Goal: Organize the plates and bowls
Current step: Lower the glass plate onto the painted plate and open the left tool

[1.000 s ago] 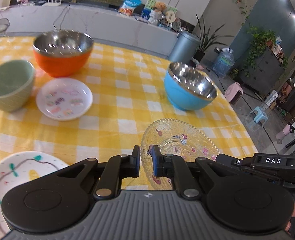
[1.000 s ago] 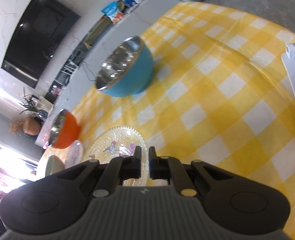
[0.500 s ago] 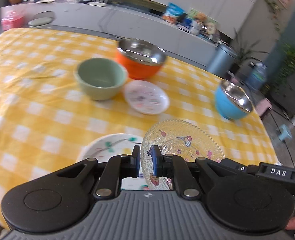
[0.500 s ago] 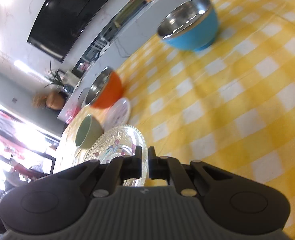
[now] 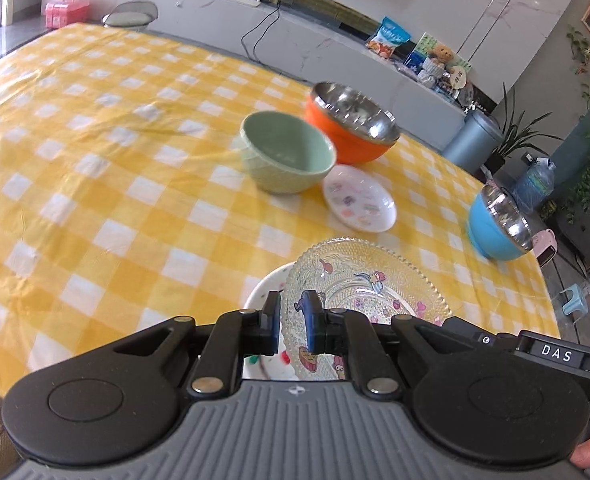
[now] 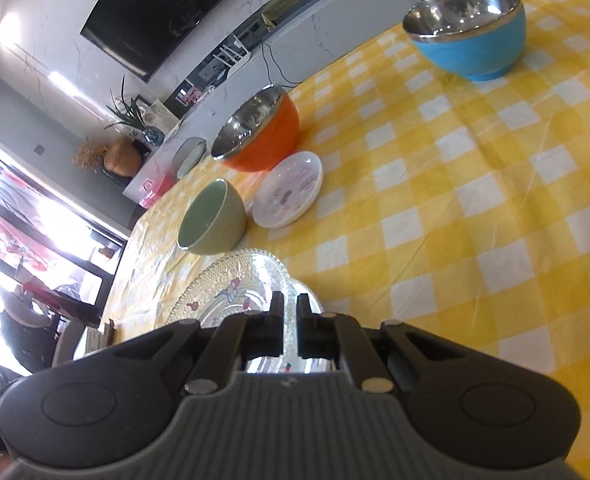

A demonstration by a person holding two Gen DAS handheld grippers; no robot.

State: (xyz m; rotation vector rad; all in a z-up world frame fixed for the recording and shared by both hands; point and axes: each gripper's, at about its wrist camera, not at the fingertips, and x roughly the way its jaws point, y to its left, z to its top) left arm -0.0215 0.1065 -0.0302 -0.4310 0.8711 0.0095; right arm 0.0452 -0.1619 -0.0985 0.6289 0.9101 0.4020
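A: What does the rig look like?
B: The left gripper is black, with blue pads, silver screws and a ribbed grey base.
A: Any markings?
B: "DAS" in white, lower right, near bare skin.

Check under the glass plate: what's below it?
A white plate with colored markings lies beneath the glass plate, which both grippers (left, right) hold. Most of it is covered.

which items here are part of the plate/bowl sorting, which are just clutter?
Job:
glass plate, held by left claw and right claw
white plate beneath
small plate
green bowl
orange bowl
blue bowl

Clutter:
pink box
snack bag
bin
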